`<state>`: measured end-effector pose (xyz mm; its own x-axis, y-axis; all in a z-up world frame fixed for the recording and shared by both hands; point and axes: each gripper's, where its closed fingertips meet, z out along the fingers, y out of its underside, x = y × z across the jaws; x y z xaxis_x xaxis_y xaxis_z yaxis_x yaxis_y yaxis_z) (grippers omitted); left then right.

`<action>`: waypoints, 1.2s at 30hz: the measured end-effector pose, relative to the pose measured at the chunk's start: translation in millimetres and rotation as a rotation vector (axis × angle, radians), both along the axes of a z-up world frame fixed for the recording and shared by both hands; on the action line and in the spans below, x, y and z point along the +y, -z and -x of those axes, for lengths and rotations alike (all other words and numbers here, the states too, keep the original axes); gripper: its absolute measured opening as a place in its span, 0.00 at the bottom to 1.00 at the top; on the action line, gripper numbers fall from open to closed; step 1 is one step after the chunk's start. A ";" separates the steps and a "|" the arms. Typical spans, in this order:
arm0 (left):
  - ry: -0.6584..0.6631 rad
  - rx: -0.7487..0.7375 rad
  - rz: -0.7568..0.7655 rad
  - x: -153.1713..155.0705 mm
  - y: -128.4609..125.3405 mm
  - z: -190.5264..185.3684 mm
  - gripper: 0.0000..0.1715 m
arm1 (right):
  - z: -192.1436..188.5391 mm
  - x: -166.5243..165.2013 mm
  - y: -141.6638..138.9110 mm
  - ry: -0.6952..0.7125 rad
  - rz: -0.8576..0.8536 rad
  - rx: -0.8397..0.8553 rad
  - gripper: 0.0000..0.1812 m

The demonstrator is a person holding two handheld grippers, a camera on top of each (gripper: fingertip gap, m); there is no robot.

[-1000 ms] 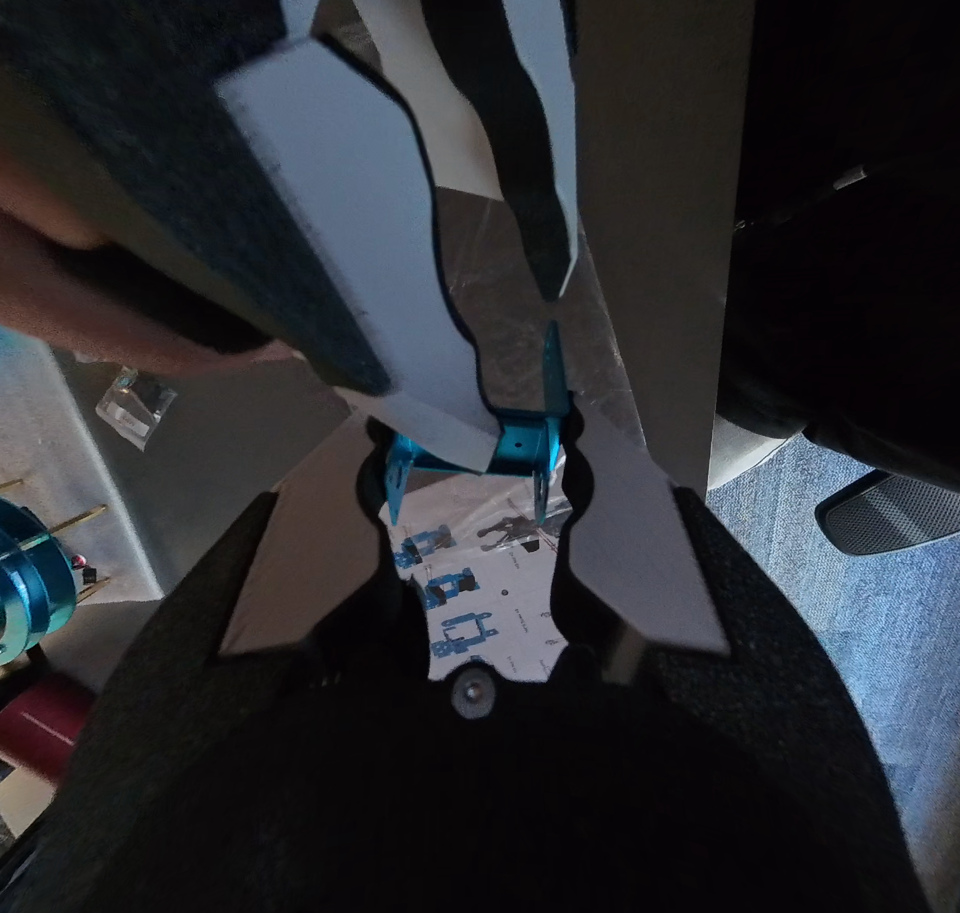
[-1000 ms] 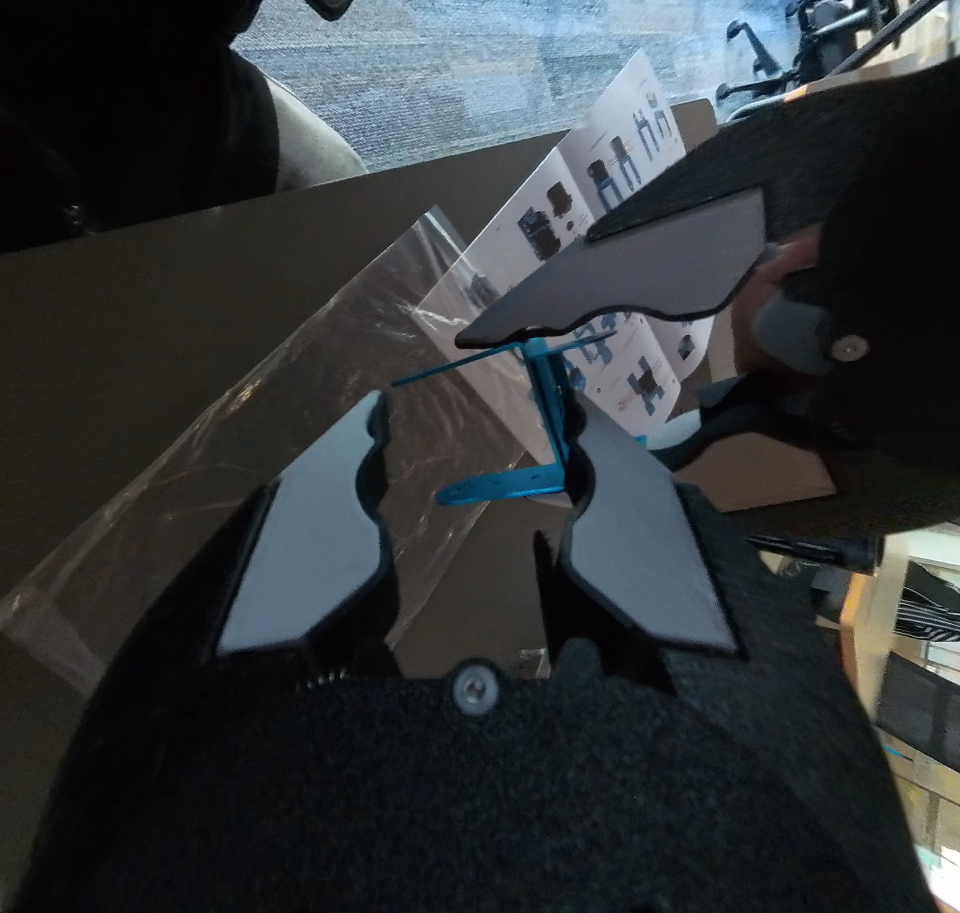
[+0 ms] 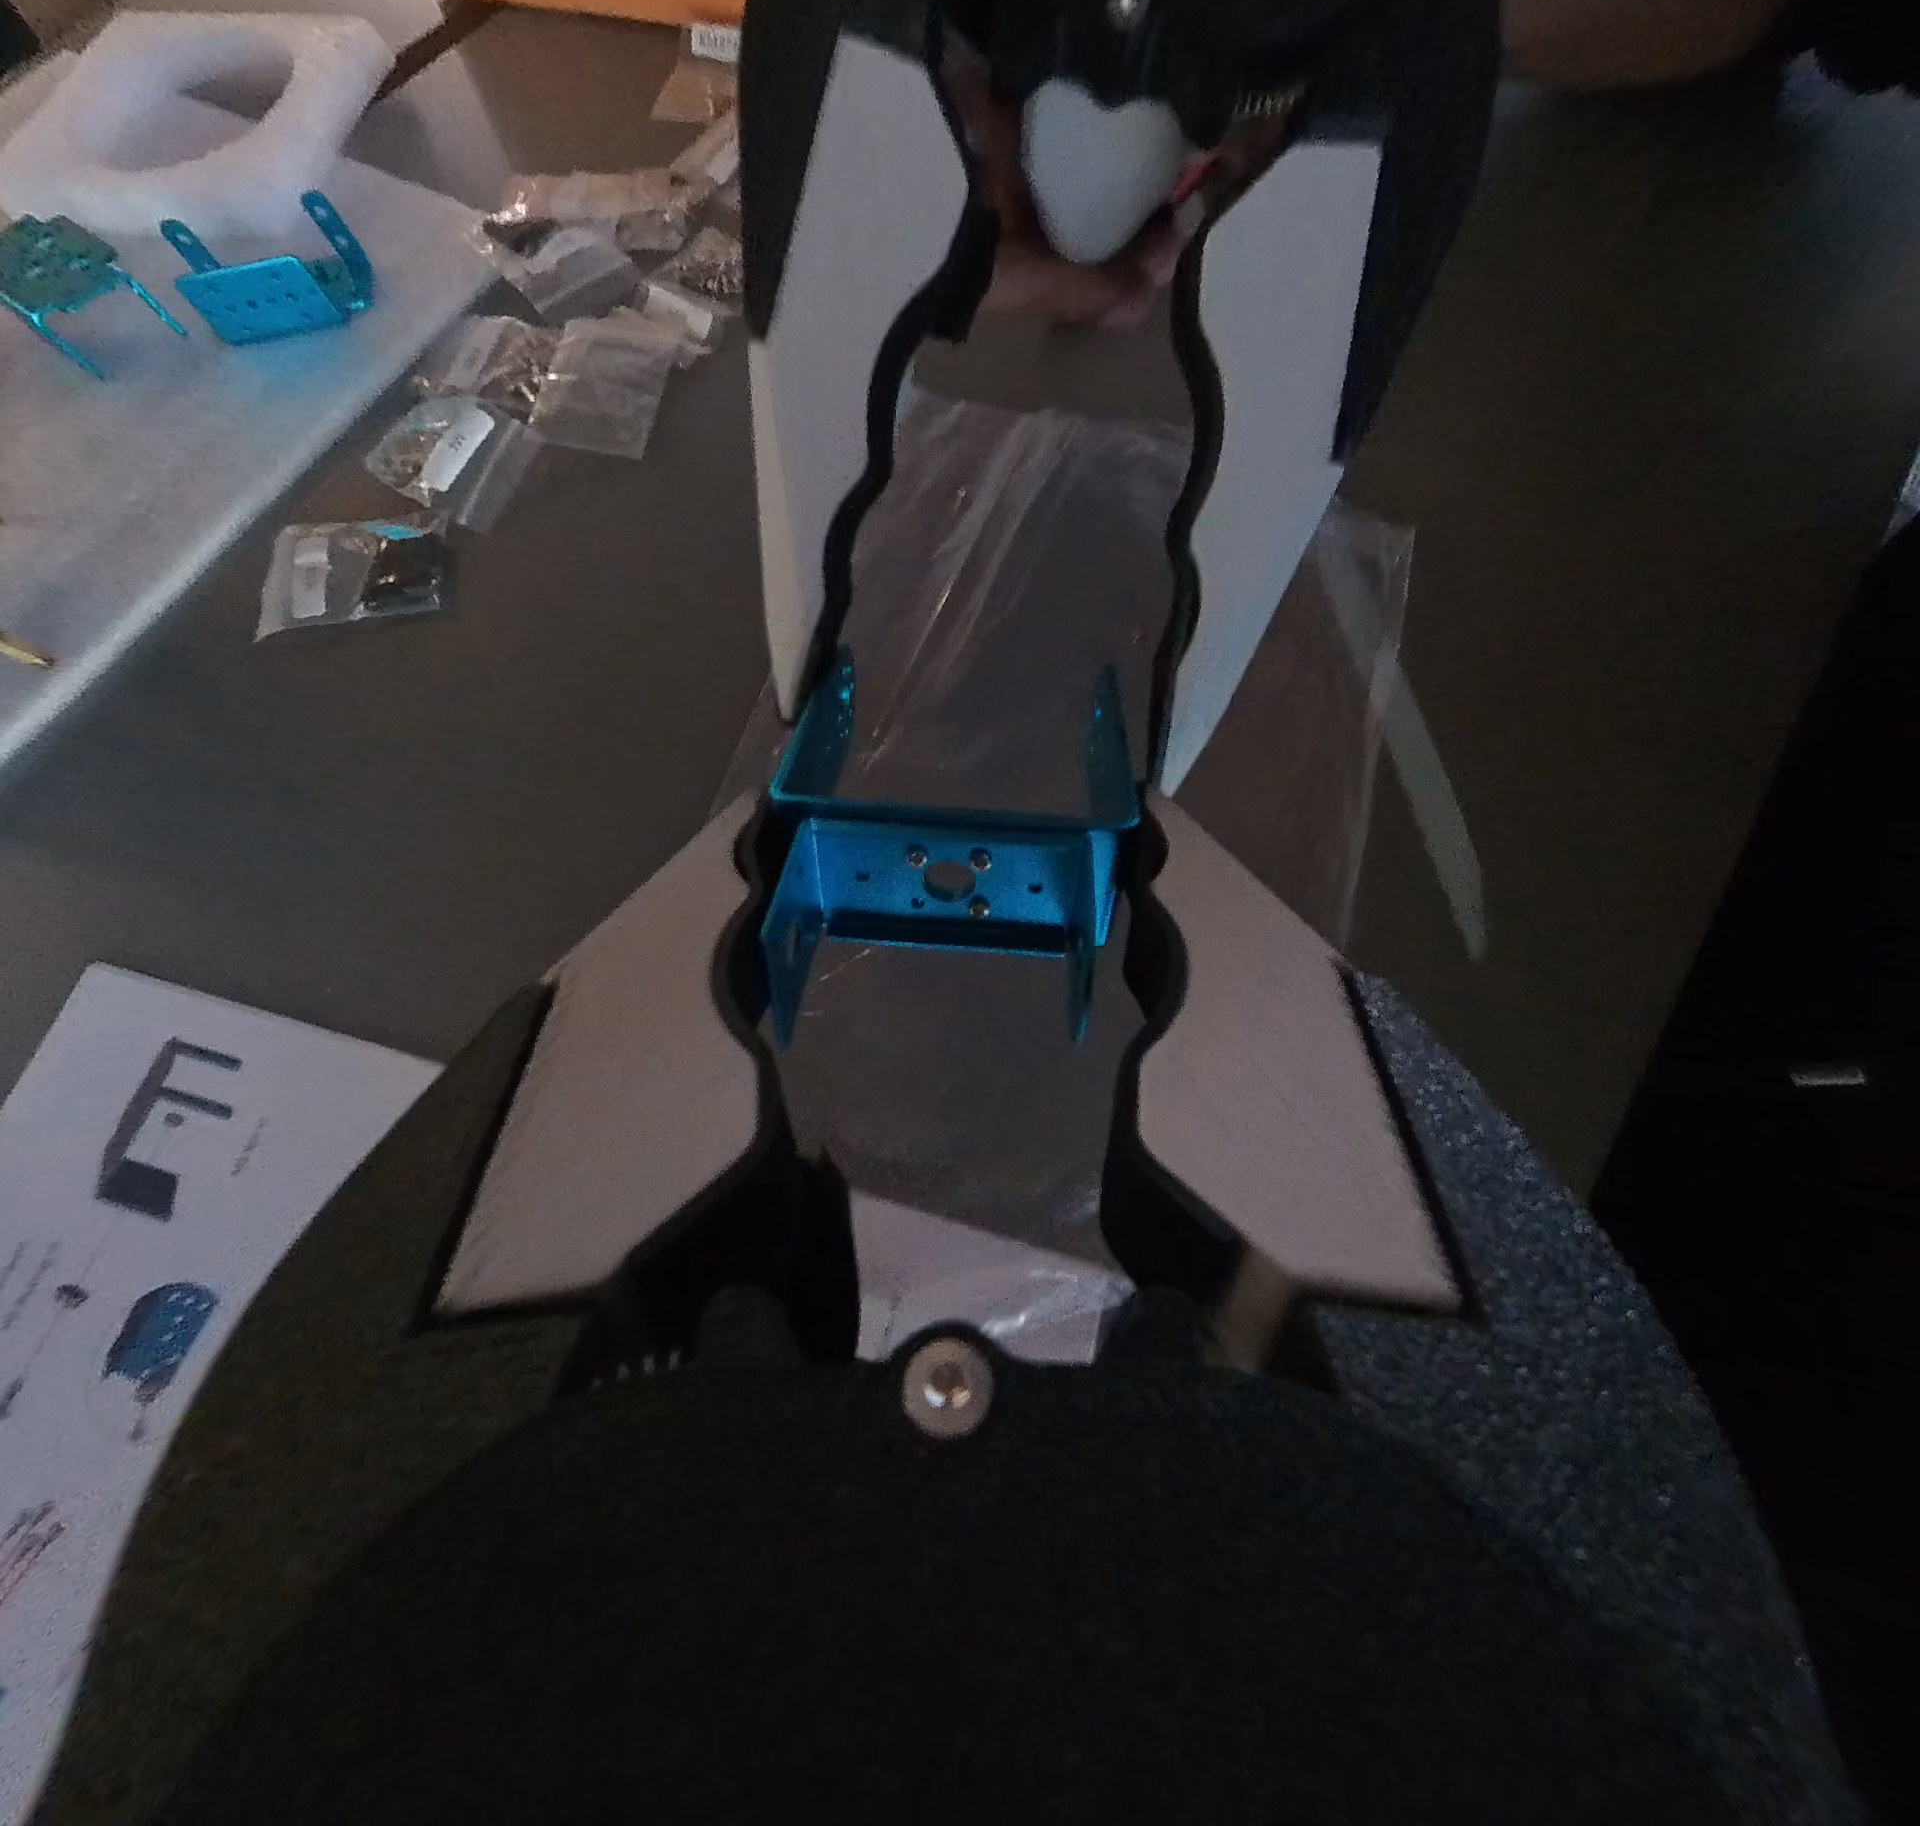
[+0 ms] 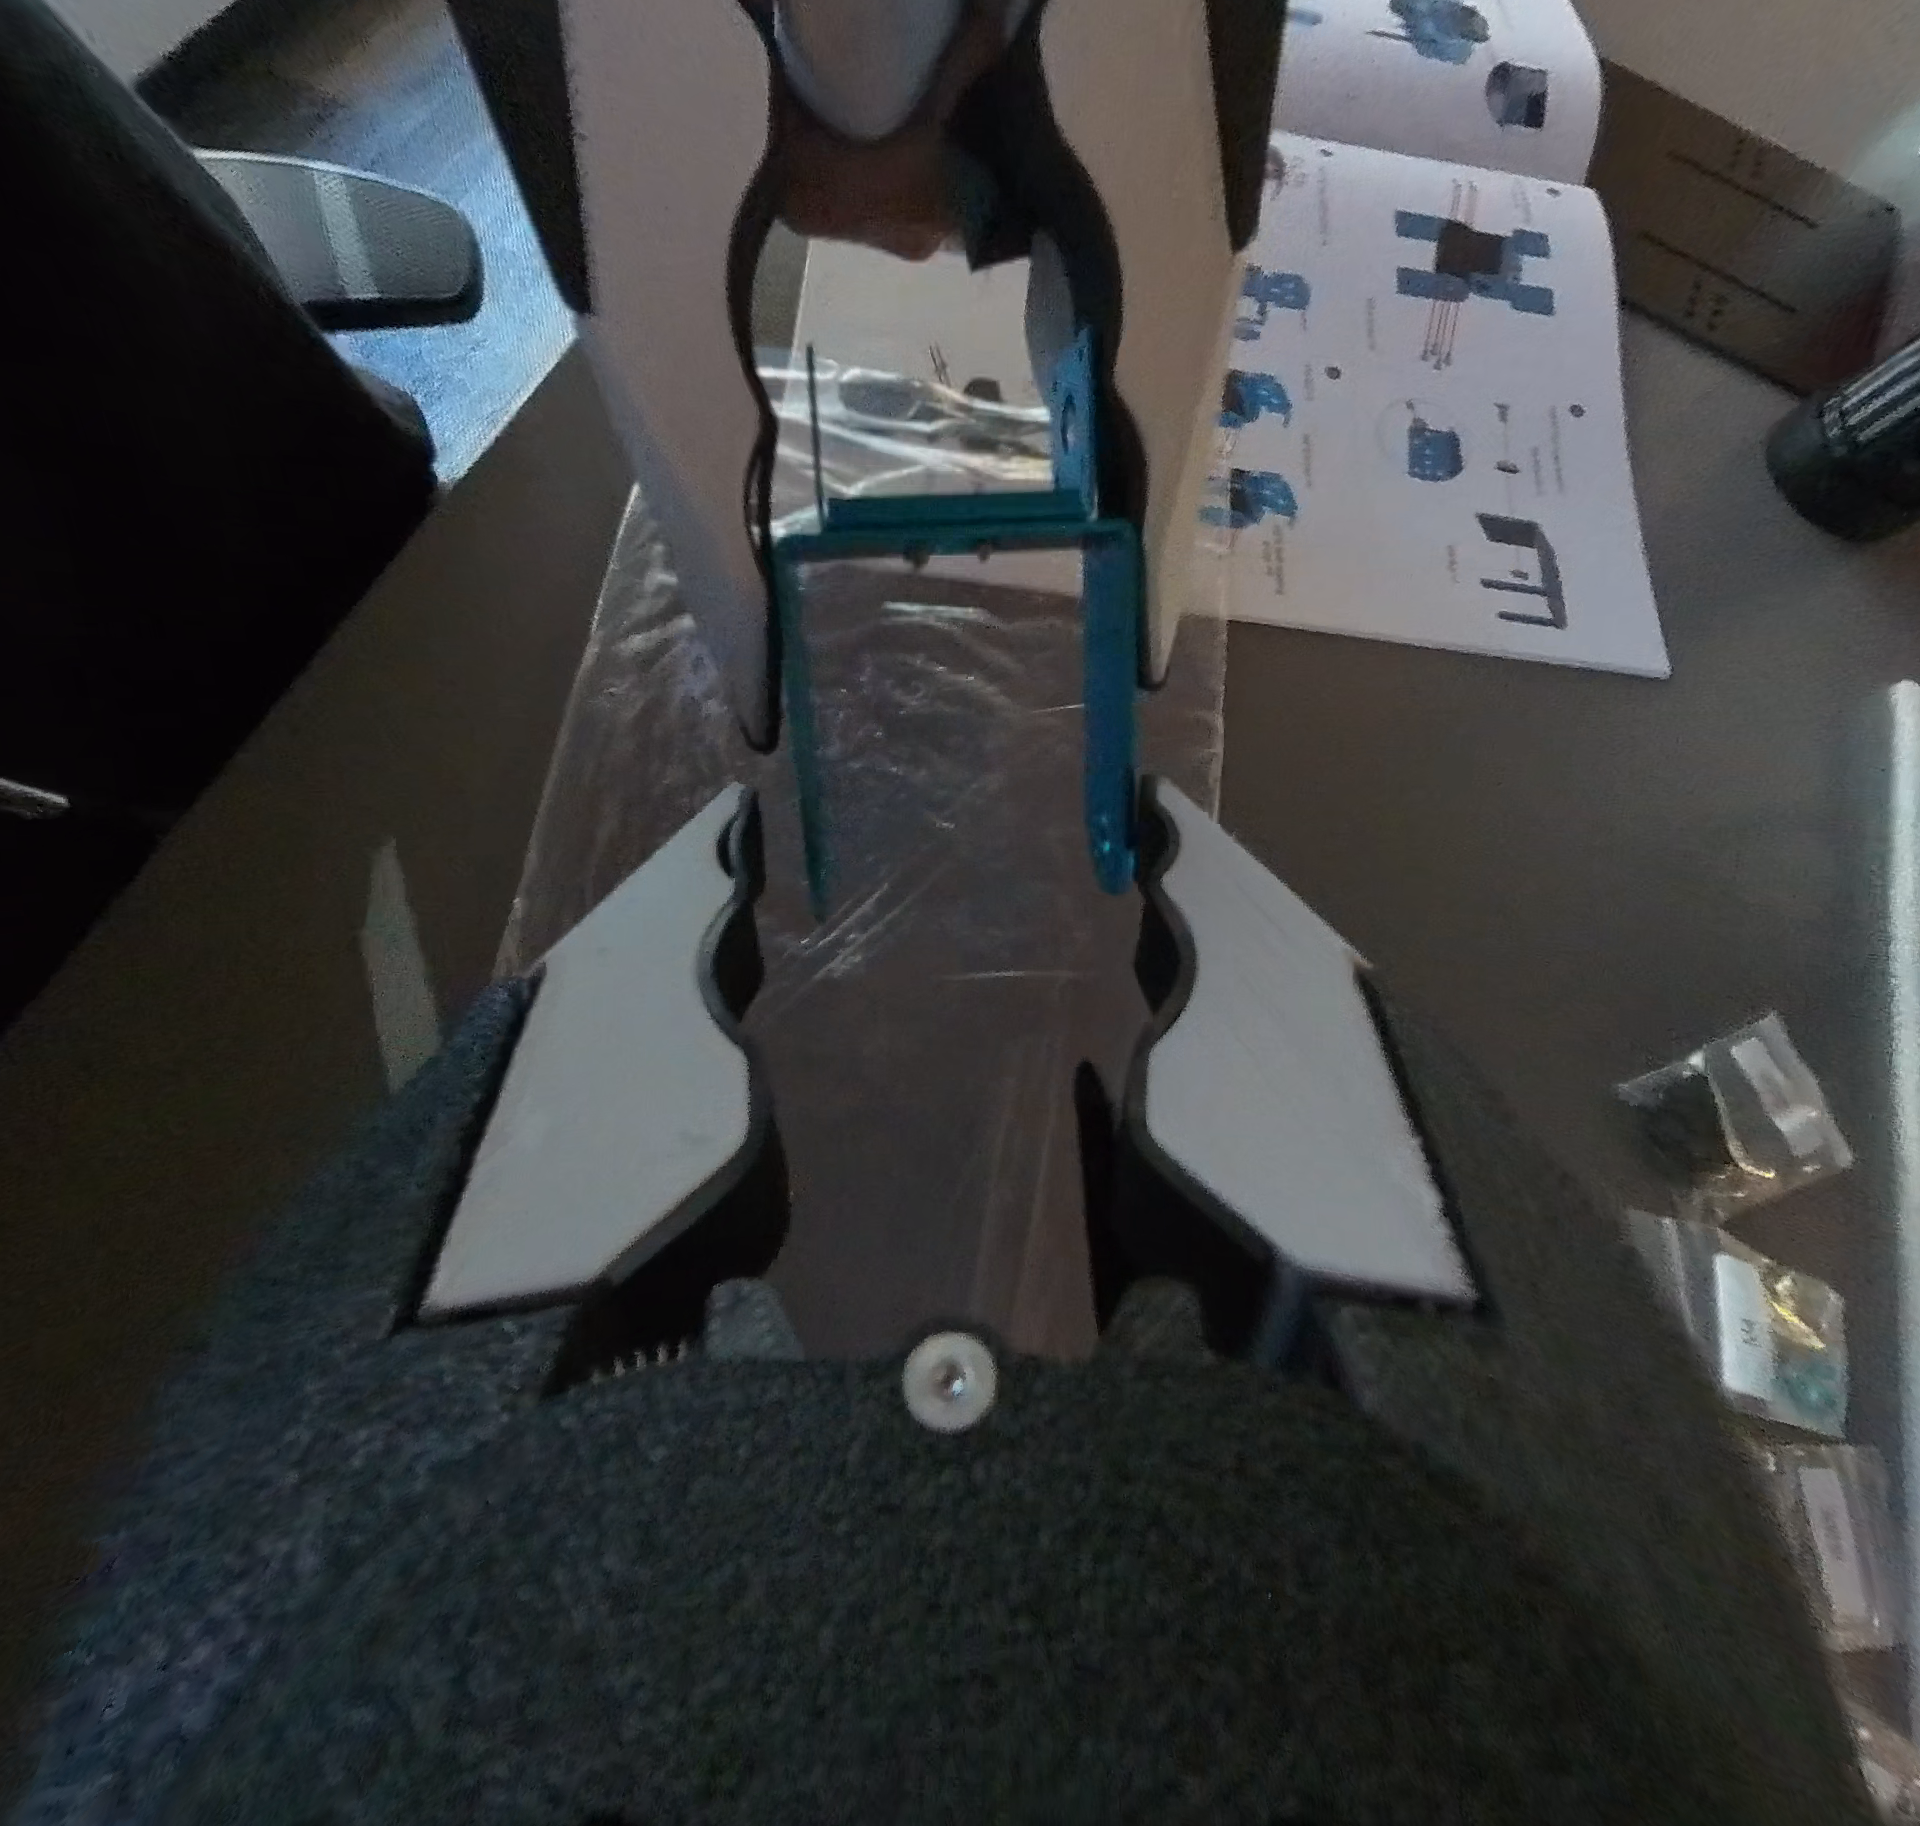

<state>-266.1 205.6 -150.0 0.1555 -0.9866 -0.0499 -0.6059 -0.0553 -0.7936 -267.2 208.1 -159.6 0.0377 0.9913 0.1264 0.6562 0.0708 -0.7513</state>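
Where blur hides contact: right gripper (image 4: 940,820) straddles the legs of the blue bracket pair (image 4: 945,529); grip cannot be told.
Left gripper (image 3: 945,872): clamped on the pair's other end.
Axis: runs gripper to gripper, legs pointing at each.
Place: above clear bag (image 3: 1039,529) on table (image 3: 416,789).

Both grippers (image 3: 945,903) (image 4: 948,831) tip to tip

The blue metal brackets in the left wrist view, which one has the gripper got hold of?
The blue bracket with the round middle hole, clamped between the left gripper fingers. The two loose brackets just lie far off by the white foam.
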 end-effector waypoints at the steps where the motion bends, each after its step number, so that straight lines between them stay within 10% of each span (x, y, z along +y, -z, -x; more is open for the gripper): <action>1: 0.002 -0.012 0.000 -2.0 0.7 -2.5 0.38 | 0.2 0.8 1.5 -0.005 -0.017 -0.013 0.36; 18: 0.017 0.160 -0.029 1.4 56.6 13.9 0.37 | -11.4 4.0 41.5 -0.026 0.022 -0.221 0.36; 36: -0.062 0.016 0.091 -28.5 45.9 32.6 0.37 | -29.3 -2.4 45.1 -0.093 0.192 -0.260 0.47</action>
<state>-298.7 177.1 -195.9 0.2163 -0.9757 0.0362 -0.6120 -0.1644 -0.7736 -238.0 205.7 -204.7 -0.0625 0.9956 -0.0699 0.8249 0.0121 -0.5652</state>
